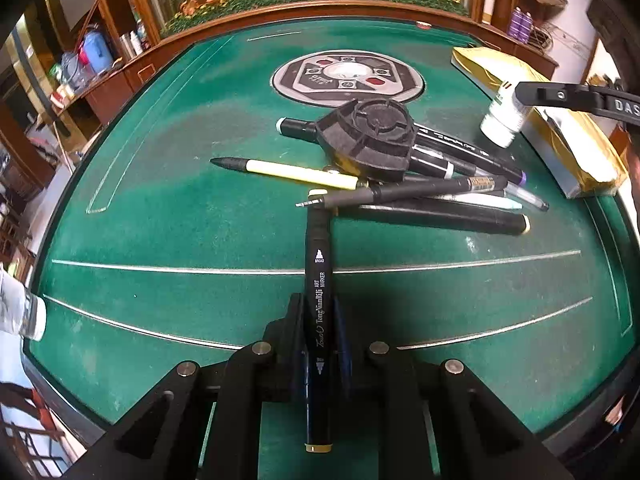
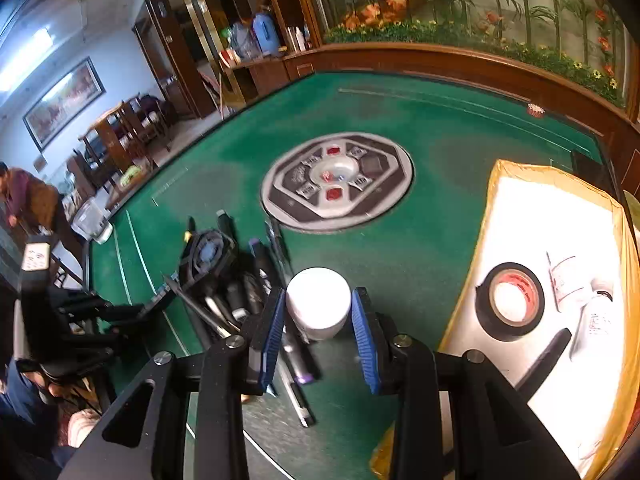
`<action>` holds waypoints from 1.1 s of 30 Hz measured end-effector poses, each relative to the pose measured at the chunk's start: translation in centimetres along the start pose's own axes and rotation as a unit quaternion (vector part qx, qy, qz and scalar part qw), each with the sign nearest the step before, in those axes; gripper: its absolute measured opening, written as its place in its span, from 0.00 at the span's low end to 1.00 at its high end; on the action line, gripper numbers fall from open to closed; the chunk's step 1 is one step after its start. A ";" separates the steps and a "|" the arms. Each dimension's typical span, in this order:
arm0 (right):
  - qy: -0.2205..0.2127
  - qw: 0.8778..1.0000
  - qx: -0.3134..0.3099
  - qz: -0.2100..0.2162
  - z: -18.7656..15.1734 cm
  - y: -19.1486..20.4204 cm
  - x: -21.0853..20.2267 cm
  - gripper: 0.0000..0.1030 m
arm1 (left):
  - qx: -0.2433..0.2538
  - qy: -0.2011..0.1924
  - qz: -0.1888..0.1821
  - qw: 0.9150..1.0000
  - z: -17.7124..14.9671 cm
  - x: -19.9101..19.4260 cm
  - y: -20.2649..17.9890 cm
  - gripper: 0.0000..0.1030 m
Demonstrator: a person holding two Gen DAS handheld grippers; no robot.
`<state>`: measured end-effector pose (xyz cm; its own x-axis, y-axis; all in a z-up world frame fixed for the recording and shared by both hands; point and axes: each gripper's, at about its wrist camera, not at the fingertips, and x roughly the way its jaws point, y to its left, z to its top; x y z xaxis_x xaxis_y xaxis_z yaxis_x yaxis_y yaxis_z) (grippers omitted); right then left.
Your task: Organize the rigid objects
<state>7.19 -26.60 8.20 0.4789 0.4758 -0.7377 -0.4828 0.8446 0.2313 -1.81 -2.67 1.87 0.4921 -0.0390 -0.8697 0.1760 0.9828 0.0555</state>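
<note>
The left gripper point(image 1: 320, 320) is clamped on a black art marker point(image 1: 318, 280), whose far tip overlaps the pen pile point(image 1: 440, 196) near the tabletop point(image 1: 160, 220) centre. The right gripper point(image 2: 320, 320) holds a white bottle point(image 2: 318, 304) by its sides; the bottle's base is hidden. A black holder point(image 1: 368, 140) covers several pens. Blur obscures the items in the yellow tray point(image 2: 496, 184) at the right edge.

The left black hand-held gripper point(image 1: 320, 332) is showing angular plastic arms, round silver screw heads and dark pads. The right black hand-held gripper point(image 2: 320, 336) is wearing ribbed blue pads point(image 2: 362, 340) and matching silver screws.
</note>
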 end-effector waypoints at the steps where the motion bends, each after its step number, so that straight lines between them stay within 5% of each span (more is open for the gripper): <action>1: -0.003 1.000 0.002 0.005 0.0 0.2 0.0 0.32 | -0.017 -0.006 -0.011 1.000 -0.1 0.1 0.4 0.16; 4: -0.003 1.000 0.002 0.008 0.1 0.8 0.3 0.32 | -0.041 -0.021 -0.030 0.998 -0.5 0.1 1.1 0.16; 10: -0.014 1.000 0.013 0.020 0.2 0.7 0.0 0.31 | -0.034 -0.049 0.001 0.998 -0.9 -0.1 -0.1 0.15; 20: -0.034 0.998 0.046 0.029 0.6 -0.9 -1.1 0.32 | -0.056 -0.107 -0.018 0.992 0.0 -3.0 0.3 0.14; 33: -0.104 0.984 0.145 0.011 0.5 -8.5 -6.4 0.32 | -0.020 -0.164 -0.071 0.984 4.4 -5.8 -4.5 0.14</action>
<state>8.60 -36.68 11.27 0.6254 0.5093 -0.5912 -0.2798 0.8536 0.4394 -1.72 -7.65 8.87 0.7151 -0.2261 -0.6614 0.2318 0.9694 -0.0808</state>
